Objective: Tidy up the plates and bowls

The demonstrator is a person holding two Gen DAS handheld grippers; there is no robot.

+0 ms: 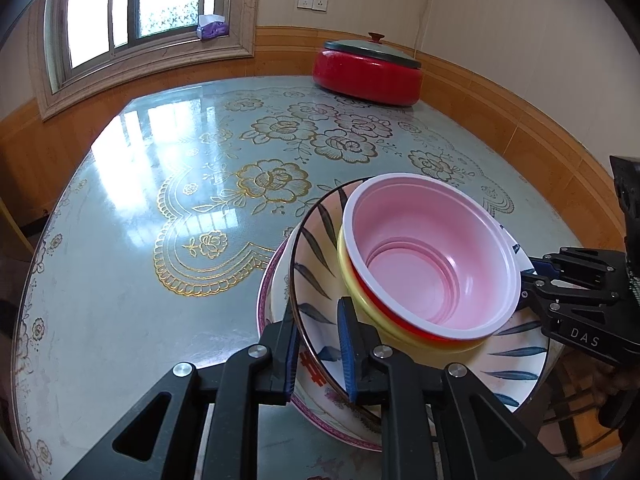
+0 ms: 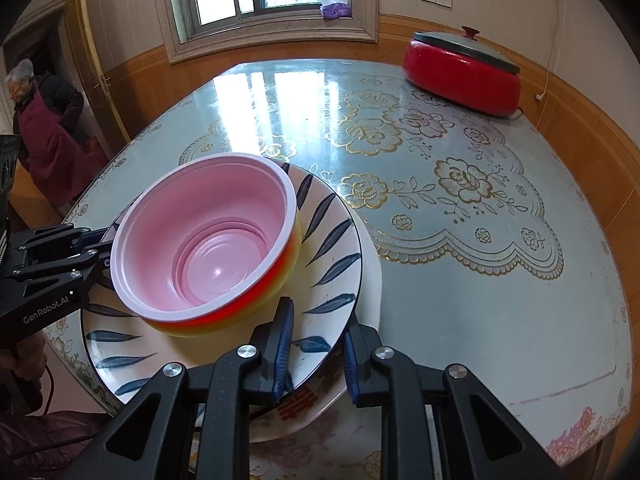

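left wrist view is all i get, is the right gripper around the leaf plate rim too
Observer: Yes. The right wrist view shows the right gripper with one finger inside and one outside the rim of the leaf-pattern plate.
Operator: anything under that side of the plate
Observer: A white plate with a red character lies beneath it, extending past its edge.
Operator: anyone nearby
Observer: A person in a maroon apron stands by the doorway, beyond the table.
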